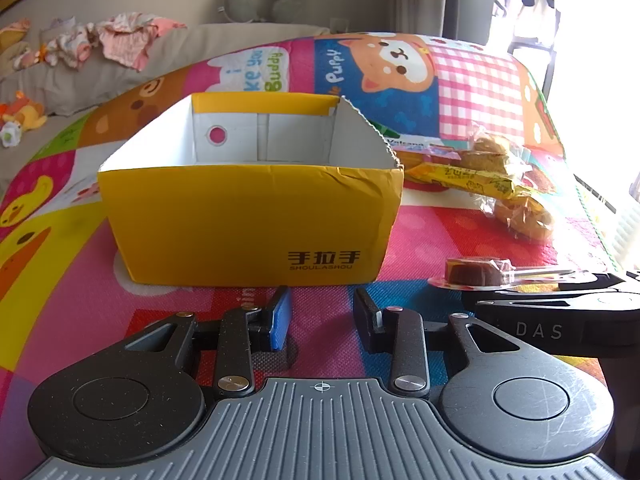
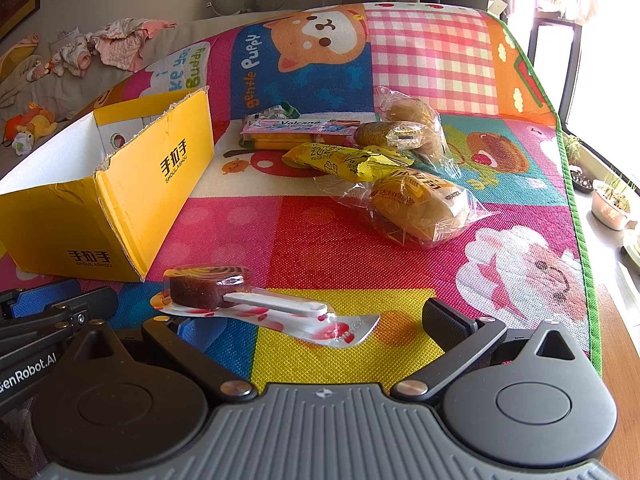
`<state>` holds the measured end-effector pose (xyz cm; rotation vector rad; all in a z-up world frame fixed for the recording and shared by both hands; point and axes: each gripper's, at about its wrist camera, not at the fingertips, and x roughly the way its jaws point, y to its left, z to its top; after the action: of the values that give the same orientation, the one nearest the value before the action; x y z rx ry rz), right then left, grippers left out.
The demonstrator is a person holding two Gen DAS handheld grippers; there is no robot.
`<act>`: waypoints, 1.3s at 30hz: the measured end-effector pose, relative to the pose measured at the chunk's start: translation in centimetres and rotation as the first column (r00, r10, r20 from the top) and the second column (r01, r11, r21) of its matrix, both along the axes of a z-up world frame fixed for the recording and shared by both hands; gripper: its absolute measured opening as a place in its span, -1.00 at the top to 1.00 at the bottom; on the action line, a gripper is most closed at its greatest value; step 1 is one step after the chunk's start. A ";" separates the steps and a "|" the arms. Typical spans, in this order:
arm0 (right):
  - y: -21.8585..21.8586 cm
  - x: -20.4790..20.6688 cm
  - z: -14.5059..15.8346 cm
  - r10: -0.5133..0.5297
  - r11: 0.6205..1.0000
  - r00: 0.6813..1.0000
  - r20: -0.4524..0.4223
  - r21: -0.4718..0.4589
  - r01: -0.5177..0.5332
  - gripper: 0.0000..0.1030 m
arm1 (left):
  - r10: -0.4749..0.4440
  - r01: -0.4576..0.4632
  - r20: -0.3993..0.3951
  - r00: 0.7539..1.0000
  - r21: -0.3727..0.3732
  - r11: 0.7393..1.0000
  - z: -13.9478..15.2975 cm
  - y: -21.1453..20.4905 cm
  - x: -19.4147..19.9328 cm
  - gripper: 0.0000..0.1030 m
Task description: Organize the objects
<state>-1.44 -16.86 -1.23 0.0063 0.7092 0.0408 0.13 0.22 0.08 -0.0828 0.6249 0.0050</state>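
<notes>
- Snacks lie loose on a colourful cartoon play mat (image 2: 344,240), to the right of an open yellow cardboard box (image 1: 248,220).
- Nearest, the right gripper (image 2: 304,320) is spread as wide as it goes, and a sealed jelly cup with a white plastic spoon (image 2: 224,292) lies on the mat between its fingers; the pads are not pressing on it.
- Left gripper (image 1: 320,316) hovers low over the mat just in front of the box's near wall, its jaws half spread with nothing between them; one pad is blue.
- In the left wrist view the jelly cup (image 1: 476,272) sits to the right of the box's front corner.
- Box stands upright, white inside, and appears empty; its right rim is torn and ragged.
- Farther back, a wrapped bun (image 2: 420,208) lies nearest, with a yellow snack packet (image 2: 348,160) touching it behind.
- Two more clear-wrapped buns (image 2: 404,128) rest beyond that, beside a flat pink-and-orange packet (image 2: 292,132).
- Beyond the mat, crumpled clothes (image 2: 116,44) lie on a grey sofa.
</notes>
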 end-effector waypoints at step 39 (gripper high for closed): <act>-0.1 1.2 0.7 0.041 0.999 0.996 -0.077 -0.006 -0.041 -1.00 | 0.000 0.000 0.001 1.000 -0.005 1.000 0.0 0.1 0.0 0.27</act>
<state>-0.26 -17.00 -0.57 -0.0138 0.7863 0.0775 0.11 0.34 0.04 -0.0871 0.6237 0.0035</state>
